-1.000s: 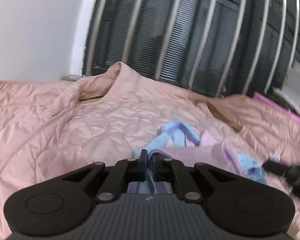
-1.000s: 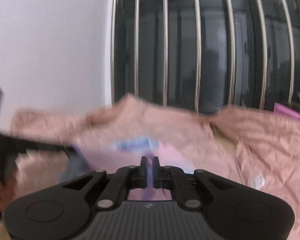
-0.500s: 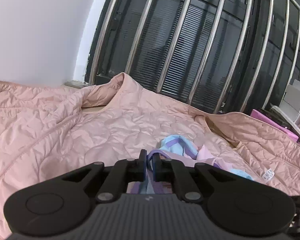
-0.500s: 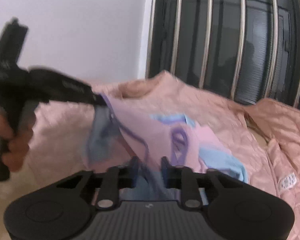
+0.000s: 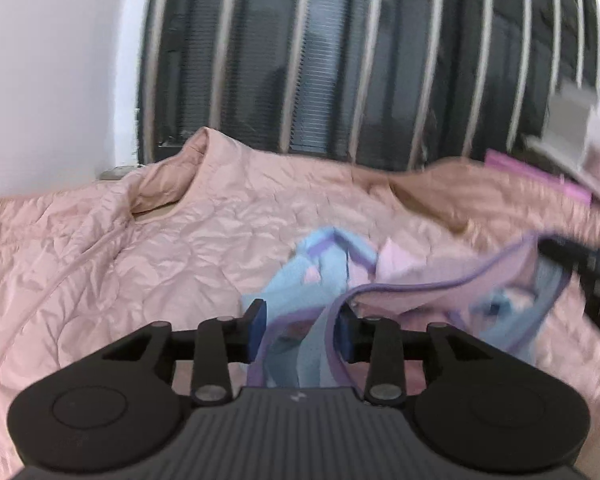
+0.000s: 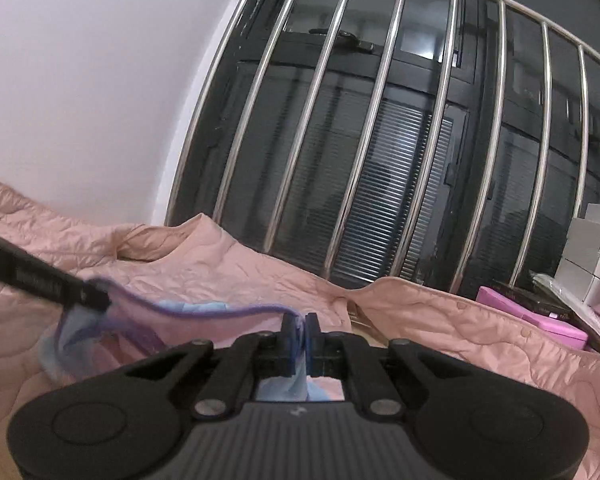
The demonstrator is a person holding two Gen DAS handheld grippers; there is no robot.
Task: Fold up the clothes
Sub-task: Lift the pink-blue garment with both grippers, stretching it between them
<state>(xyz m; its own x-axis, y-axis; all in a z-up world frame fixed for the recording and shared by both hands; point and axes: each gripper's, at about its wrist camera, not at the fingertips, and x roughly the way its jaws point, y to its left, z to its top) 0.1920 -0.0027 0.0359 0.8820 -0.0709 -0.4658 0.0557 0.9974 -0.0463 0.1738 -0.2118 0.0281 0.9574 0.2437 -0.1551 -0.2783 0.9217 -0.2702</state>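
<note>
- The garment [image 5: 416, 280], a small pink and light-blue piece trimmed in purple, lies partly bunched on the pink quilt [image 5: 148, 248] and partly lifted off it; in the left wrist view it fills the lower middle, from about 6 o'clock out toward 3 o'clock.
- Its purple-edged hem runs as a slack band between the two tools; in the right wrist view that band [image 6: 204, 312] sags from 9 o'clock to the frame's centre.
- The left gripper [image 5: 300, 330] has its jaws opening: the blue pads stand apart, and folds of blue cloth and purple trim hang loose in the gap without being pressed.
- In the right wrist view the same tool shows only as a dark finger [image 6: 40, 280] coming in from 9 o'clock, its tip at the corner of the hem.
- The right gripper [image 6: 299, 338] is pressed together on the hem, with blue fabric pinched between its pads and trailing below them.
- From the left wrist view the right tool is a blurred dark shape [image 5: 580, 268] at 3 o'clock, where the hem ends.
- The quilt is rumpled, with a raised fold at roughly 11 o'clock of the garment.
- Behind the quilt, at 12 o'clock, stand steel bars [image 6: 364, 152] before a dark window with slatted blinds.
- A white wall [image 6: 80, 100] fills 10 o'clock.
- White boxes [image 6: 596, 256] and a magenta box [image 6: 536, 320] sit at 3 o'clock.
</note>
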